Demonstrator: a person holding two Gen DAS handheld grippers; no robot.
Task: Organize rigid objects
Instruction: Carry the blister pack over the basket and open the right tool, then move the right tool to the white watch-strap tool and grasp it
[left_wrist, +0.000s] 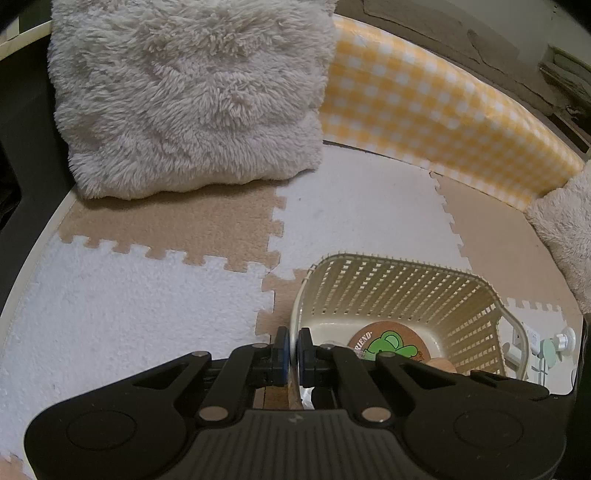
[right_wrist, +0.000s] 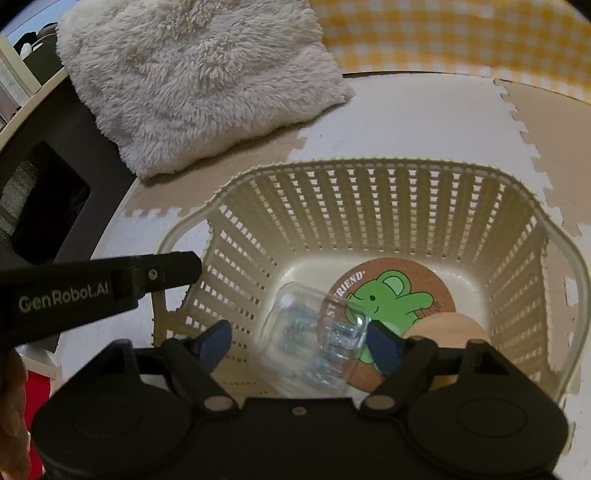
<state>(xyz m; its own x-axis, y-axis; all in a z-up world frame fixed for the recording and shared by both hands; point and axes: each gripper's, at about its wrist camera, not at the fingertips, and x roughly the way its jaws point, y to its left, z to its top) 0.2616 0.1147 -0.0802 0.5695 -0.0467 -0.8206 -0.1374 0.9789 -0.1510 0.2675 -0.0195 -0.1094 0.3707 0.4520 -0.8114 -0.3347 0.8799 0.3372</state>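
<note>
A cream slotted basket (right_wrist: 369, 164) stands on the foam mat. On its floor lie a round cork coaster (right_wrist: 388, 299) printed with a green cartoon animal and a plain wooden disc (right_wrist: 447, 328). Over the basket my right gripper (right_wrist: 299, 343) stands open, and a clear glass jar (right_wrist: 310, 332), blurred, sits between its fingers; a gap shows at the left pad. My left gripper (left_wrist: 293, 350) is shut on the basket's near left rim (left_wrist: 295, 332). The left wrist view also shows the coaster (left_wrist: 391, 345), and the right wrist view shows the left gripper's black body (right_wrist: 92, 288).
A fluffy white cushion (left_wrist: 192, 96) lies at the back left, and a yellow checked bolster (left_wrist: 443, 110) runs along the back. Another fluffy piece (left_wrist: 565, 236) sits at the right. Small white and green items (left_wrist: 546, 347) lie right of the basket. A hand (right_wrist: 11, 406) shows at lower left.
</note>
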